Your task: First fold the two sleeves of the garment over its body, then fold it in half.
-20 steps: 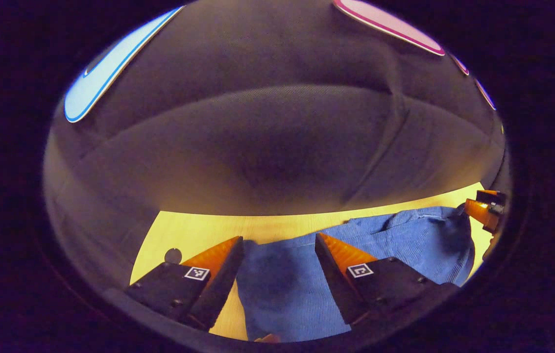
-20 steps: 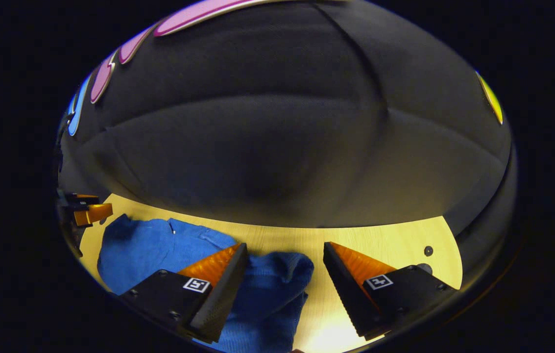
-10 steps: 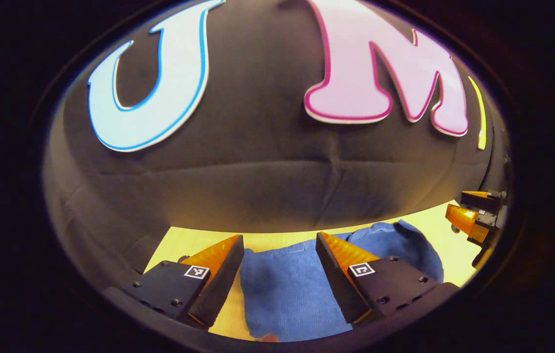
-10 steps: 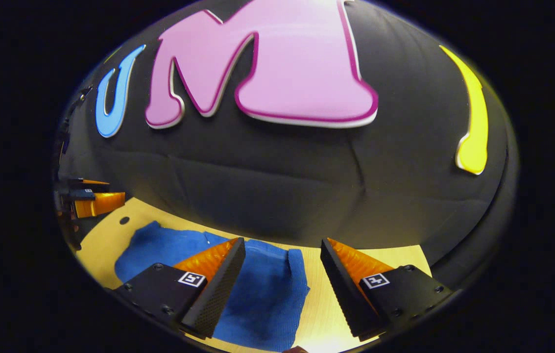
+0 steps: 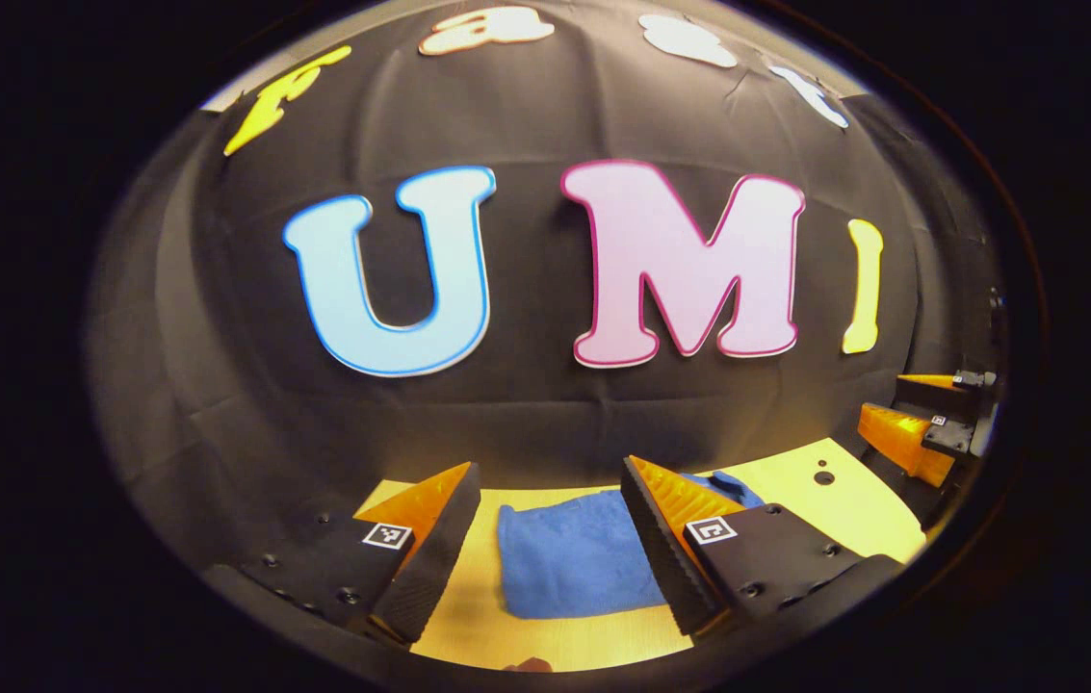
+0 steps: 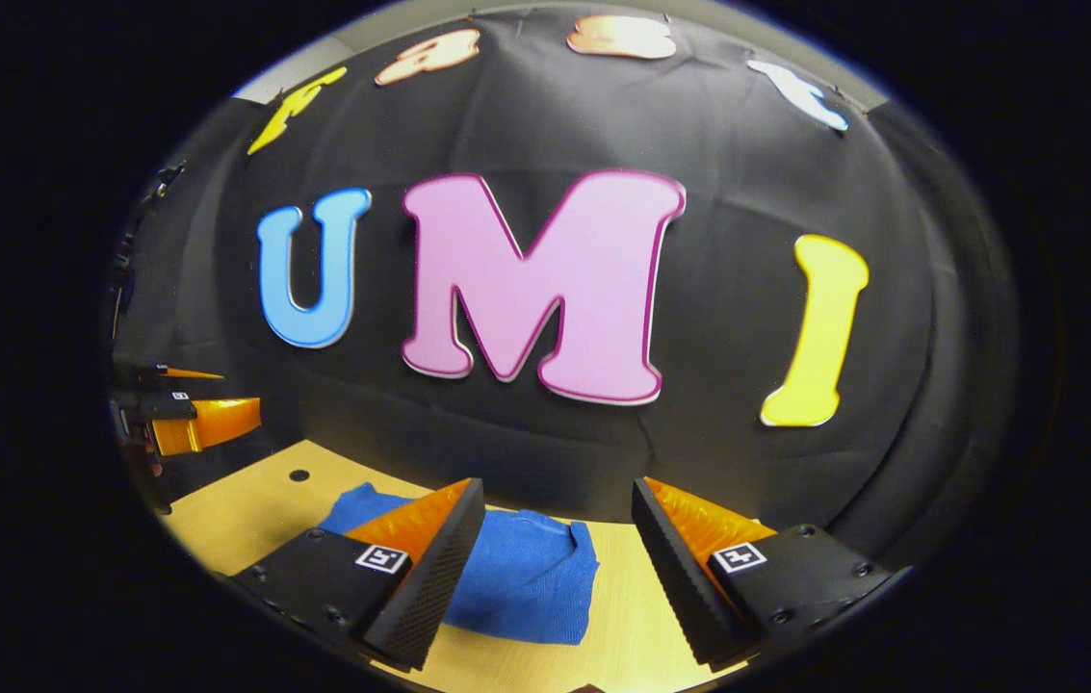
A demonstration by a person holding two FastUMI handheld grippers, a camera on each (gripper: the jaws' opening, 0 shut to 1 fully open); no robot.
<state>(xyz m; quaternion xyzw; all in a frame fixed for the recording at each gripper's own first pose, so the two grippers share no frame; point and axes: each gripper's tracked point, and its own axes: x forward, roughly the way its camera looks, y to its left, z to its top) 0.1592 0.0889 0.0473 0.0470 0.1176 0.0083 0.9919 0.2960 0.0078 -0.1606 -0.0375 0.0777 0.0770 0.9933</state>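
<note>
In the left gripper view, the left gripper [image 5: 550,515] has its two orange-faced fingers [image 5: 429,525] spread wide apart, with nothing between the pads and nothing touching them. Just past and below the gap lies the blue garment [image 5: 574,563], folded into a compact, roughly rectangular bundle flat on the light wooden table [image 5: 795,486]. The left-hand finger stands clear of its edge, with bare table between; the right-hand finger overlaps the cloth in the picture, but whether it touches cannot be told. Farther off, beyond the right-hand finger, a small dark hole [image 5: 823,477] marks the tabletop, and at the far right edge the right gripper [image 5: 921,423] hangs above the table with its fingers parted.

In the right gripper view, the right gripper [image 6: 555,525] is likewise opened wide and holds nothing. The garment [image 6: 531,577] lies below the gap and runs behind the left-hand finger [image 6: 429,549]; bare table [image 6: 622,626] separates it from the right-hand finger. Beyond, to the left, sits another small dark hole [image 6: 298,474], and at the far left edge the left gripper [image 6: 194,409] hovers over the table, fingers apart.
</note>
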